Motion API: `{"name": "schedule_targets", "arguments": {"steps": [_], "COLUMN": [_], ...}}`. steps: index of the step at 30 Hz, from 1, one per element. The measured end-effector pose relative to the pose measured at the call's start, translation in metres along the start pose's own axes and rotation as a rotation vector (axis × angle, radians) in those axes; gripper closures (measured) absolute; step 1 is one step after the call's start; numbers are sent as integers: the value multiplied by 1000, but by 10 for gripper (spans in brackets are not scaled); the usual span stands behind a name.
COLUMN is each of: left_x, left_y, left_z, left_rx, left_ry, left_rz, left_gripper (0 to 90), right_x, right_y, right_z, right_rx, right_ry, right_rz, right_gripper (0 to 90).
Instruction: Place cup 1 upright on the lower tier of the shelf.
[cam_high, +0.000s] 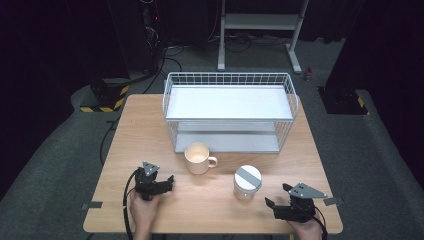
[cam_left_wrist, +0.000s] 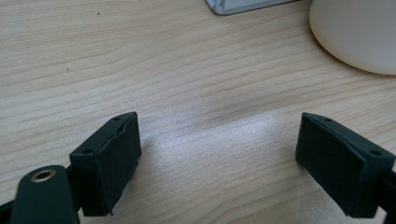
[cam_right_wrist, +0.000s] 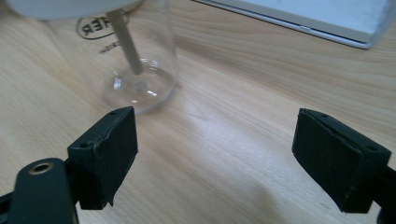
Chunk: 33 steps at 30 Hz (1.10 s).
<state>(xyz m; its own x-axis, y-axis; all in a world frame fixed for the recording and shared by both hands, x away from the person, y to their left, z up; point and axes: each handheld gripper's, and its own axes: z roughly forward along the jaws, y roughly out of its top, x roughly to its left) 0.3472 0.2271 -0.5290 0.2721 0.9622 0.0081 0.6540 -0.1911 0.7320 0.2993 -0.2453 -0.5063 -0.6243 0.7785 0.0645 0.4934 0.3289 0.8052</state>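
A cream mug stands on the wooden table in front of a white wire basket. To its right is a clear glass jar with a white lid. My left gripper rests low on the table, left of and nearer than the mug, jaws open over bare wood; the mug's rounded side shows at the upper right of the left gripper view. My right gripper sits near the front right edge, open, with the jar a little ahead and left of its jaws.
The wire basket has two shelves and takes up the back half of the table. Its lower shelf edge shows beyond the jar. Dark floor, cables and a metal stand lie beyond the table. Bare wood lies between the two grippers.
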Motion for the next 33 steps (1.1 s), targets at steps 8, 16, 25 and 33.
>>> {"name": "schedule_targets", "arguments": {"steps": [8, 16, 25, 33], "left_x": [0, 0, 0, 0], "left_y": [0, 0, 0, 0], "left_z": [0, 0, 0, 0], "left_rx": [-1, -1, -2, -2], "left_ry": [0, -1, -1, -1], "left_rz": [-3, -4, -3, -3], "left_gripper": [147, 147, 148, 148], "right_x": [18, 28, 36, 41], "right_y": [6, 15, 24, 32], "right_z": [12, 24, 35, 44], "right_rx": [-2, -12, -19, -33], "right_ry": [54, 84, 93, 90], "right_rz": [-43, -64, -91, -114], "right_gripper": [132, 124, 110, 100]}}
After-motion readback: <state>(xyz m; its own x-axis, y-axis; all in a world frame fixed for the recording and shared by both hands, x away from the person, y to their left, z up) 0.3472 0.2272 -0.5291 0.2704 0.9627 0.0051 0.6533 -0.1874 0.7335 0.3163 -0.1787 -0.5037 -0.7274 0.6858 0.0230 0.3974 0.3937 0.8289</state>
